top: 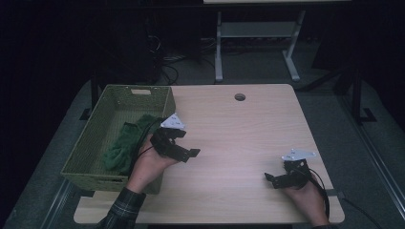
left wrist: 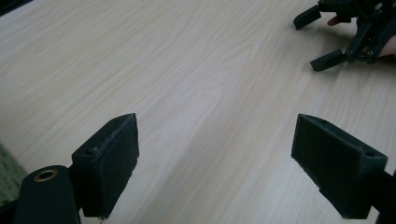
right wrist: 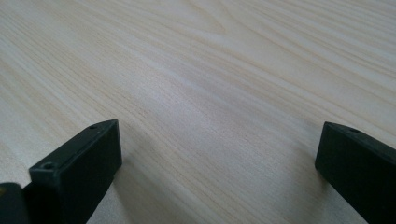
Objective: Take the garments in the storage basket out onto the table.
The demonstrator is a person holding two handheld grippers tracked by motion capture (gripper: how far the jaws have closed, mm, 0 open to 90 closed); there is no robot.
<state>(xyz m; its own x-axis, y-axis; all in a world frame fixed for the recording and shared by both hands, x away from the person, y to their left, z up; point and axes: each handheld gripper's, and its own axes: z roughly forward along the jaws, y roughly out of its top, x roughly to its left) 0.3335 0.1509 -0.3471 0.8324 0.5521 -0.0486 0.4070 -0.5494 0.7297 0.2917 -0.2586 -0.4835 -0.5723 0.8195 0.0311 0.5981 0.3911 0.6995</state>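
Your left tongs (top: 184, 143) and right tongs (top: 278, 179) were spread and empty; the crumpled green cloth (top: 125, 143) already lay in the woven green basket (top: 95, 128) at the tabletop's (top: 239, 129) left edge, so little seemed left.

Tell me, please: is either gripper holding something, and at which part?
Nothing is held. The left gripper and the right gripper both have open jaws, with bare light wooden table between them.

No text, label, brand, number or sign is readable anywhere.
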